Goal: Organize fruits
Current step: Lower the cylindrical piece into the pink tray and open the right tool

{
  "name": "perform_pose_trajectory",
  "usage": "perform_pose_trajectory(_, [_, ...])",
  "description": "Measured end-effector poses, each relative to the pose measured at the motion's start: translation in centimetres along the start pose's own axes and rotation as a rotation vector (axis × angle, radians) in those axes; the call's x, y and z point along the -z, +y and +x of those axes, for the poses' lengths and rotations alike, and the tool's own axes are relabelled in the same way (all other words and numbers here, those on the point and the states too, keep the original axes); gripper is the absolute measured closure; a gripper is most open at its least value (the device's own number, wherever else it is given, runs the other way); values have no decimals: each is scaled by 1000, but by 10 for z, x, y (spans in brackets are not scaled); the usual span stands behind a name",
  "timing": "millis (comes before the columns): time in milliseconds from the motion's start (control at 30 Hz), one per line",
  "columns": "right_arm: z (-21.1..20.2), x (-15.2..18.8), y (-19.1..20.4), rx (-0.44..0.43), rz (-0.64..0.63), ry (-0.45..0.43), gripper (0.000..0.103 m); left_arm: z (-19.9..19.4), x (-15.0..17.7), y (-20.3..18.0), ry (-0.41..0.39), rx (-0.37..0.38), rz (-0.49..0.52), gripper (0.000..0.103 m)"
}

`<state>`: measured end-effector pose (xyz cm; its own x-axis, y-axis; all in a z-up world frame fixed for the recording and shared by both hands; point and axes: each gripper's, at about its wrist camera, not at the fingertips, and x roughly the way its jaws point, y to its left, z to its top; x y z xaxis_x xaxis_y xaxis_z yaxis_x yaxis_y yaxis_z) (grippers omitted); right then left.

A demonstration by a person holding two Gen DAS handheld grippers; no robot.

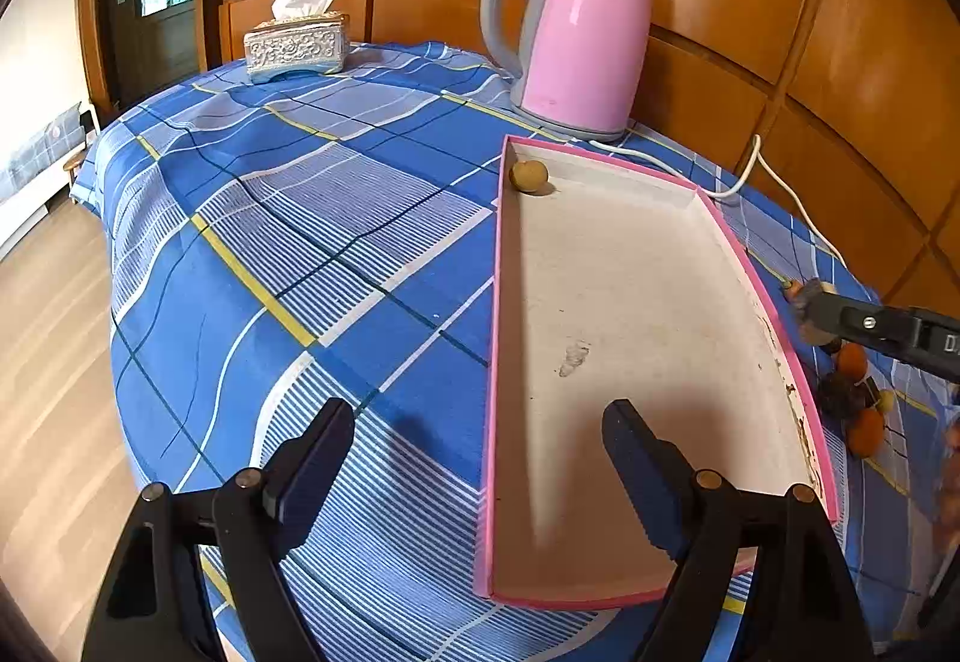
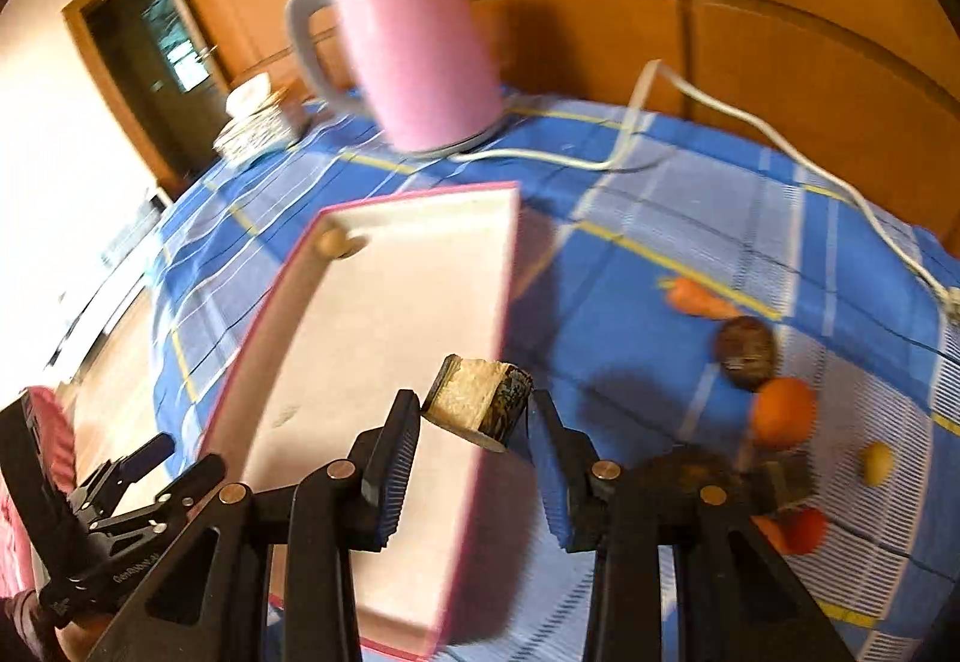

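Observation:
A pink-rimmed white tray (image 1: 660, 266) lies on the blue checked cloth, also in the right wrist view (image 2: 384, 218). A small tan round fruit (image 1: 528, 175) sits in its far left corner, seen too in the right wrist view (image 2: 332, 242). My left gripper (image 1: 480, 458) is open and empty over the tray's near left edge. My right gripper (image 2: 474, 422) is shut on a short cut cylinder piece (image 2: 477, 399) with dark skin, held above the tray's right rim. Loose fruits lie right of the tray: an orange (image 2: 783, 413), a dark brown round one (image 2: 746, 344), a carrot (image 2: 699, 299).
A pink kettle (image 1: 579, 32) stands behind the tray, its white cord (image 2: 720, 110) trailing across the cloth to the right. A silver tissue box (image 1: 297, 43) sits at the far left corner. Wooden panels back the table; the floor drops off at left.

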<state>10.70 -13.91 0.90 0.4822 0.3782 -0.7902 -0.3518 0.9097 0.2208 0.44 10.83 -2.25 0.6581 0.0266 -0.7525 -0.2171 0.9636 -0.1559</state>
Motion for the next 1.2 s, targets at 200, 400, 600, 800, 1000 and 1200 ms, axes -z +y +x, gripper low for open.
perform_pose_trajectory(200, [18, -7, 24, -30, -32, 39, 66, -3, 0, 1, -19, -14, -6, 18])
perform_pose_trajectory(400, [32, -13, 39, -45, -32, 45, 64, -7, -1, 2, -40, -23, -8, 16])
perform_pose_trajectory(600, [22, -5, 36, -29, -27, 32, 61, -10, -2, 1, -53, -26, -5, 16])
perform_pose_trajectory(800, [0, 4, 21, 26, -1, -11, 61, -17, -4, -2, -87, -29, 12, 15])
perform_pose_trajectory(1000, [-30, 16, -5, 124, 25, -66, 61, -21, -4, -4, -98, -26, 22, 14])
perform_pose_trajectory(1200, [-59, 33, -52, 244, 109, -107, 61, -22, -4, -8, -105, -23, 39, 14])
